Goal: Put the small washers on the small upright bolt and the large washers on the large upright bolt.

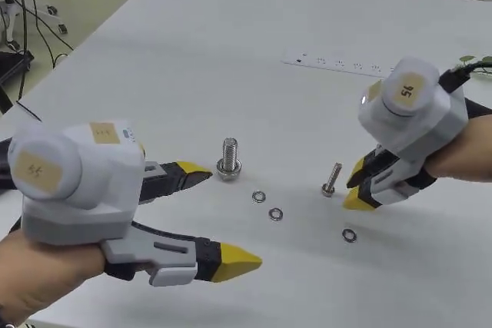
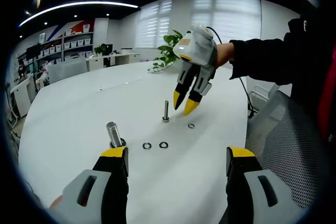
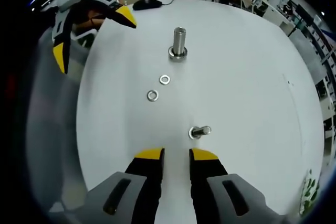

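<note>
The large upright bolt point(image 1: 229, 159) point(image 2: 114, 134) point(image 3: 179, 43) stands mid-table with a ring at its base. The small upright bolt point(image 1: 332, 178) point(image 2: 166, 112) point(image 3: 199, 131) stands to its right. Two washers point(image 1: 259, 197) point(image 1: 276, 213) lie between the bolts, and a third washer point(image 1: 349, 235) lies nearer me. My left gripper point(image 1: 219, 217) point(image 2: 177, 153) is wide open and empty, just left of the large bolt. My right gripper point(image 1: 357, 186) point(image 3: 177, 154) hovers right beside the small bolt, its jaws a narrow gap apart with nothing between them.
A white power strip point(image 1: 338, 63) lies at the back of the white table point(image 1: 192, 51). A green plant point(image 1: 477, 63) sits at the far right edge. Chairs and cables stand on the floor beyond the table's left edge.
</note>
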Available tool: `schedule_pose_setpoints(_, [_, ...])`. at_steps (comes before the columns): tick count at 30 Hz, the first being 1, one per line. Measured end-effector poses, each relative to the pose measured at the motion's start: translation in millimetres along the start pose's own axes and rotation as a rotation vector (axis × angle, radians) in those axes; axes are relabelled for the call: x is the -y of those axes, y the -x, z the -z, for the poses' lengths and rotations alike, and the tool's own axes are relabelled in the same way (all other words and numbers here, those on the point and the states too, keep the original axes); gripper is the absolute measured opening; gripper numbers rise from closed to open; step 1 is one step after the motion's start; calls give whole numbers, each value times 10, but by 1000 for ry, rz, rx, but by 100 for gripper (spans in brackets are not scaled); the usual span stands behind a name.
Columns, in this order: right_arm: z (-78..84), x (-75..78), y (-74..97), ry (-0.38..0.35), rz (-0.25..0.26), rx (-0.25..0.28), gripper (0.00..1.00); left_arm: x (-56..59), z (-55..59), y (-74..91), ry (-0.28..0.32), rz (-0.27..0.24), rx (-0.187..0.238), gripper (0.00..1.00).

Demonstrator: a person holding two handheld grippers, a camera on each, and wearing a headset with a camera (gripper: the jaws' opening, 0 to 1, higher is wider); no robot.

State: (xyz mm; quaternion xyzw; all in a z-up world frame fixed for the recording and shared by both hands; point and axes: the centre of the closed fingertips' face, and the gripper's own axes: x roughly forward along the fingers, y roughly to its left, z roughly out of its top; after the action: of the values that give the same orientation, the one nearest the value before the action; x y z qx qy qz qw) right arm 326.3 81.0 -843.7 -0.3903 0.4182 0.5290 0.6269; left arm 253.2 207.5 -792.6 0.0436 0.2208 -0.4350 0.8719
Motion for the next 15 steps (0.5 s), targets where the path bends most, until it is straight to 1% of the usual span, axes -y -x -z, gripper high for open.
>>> schedule_pose_setpoints(7, [80,-179,-30,7,-22,-14,20,5,-16,7,-2,-2,6,76])
schedule_pose_setpoints(15, [195,-270,-120,21,-32,-54,20,10,-31,12,-4,-3,10,76])
